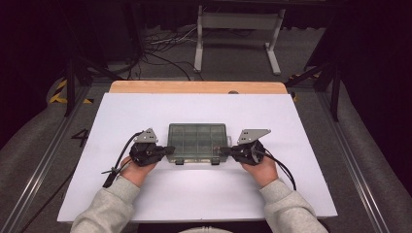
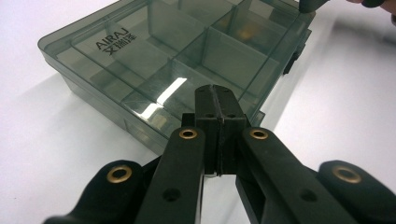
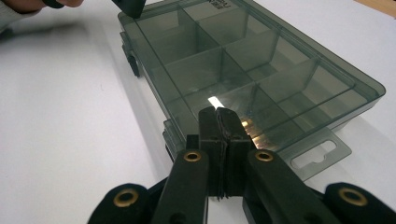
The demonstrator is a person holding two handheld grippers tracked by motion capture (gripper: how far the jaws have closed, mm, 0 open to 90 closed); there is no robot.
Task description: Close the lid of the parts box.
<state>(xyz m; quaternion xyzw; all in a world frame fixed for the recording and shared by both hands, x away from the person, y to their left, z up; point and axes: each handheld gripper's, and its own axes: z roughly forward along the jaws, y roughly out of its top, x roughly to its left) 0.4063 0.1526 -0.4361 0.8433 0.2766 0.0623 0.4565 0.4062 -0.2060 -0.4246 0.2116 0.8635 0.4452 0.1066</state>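
A smoky see-through compartment box (image 1: 197, 141) lies lid-down-shut in the middle of the white sheet, its dividers showing through the lid. My left gripper (image 1: 170, 149) is shut with nothing between its jaws, its tips at the box's left front corner. In the left gripper view the shut left gripper (image 2: 215, 95) reaches over the near corner of the box (image 2: 154, 51). My right gripper (image 1: 224, 150) is shut too, empty, at the right front corner. The right gripper view has the right gripper (image 3: 218, 119) over the edge of the box (image 3: 243, 56). Whether the tips press on the lid I cannot tell.
Two dark latches (image 1: 179, 161) sit on the box's front side, and a hang tab (image 3: 317, 156) sticks out of its right end. The white sheet (image 1: 194, 194) covers a wooden table (image 1: 194, 87). A white stand (image 1: 238, 34) and cables lie on the floor beyond.
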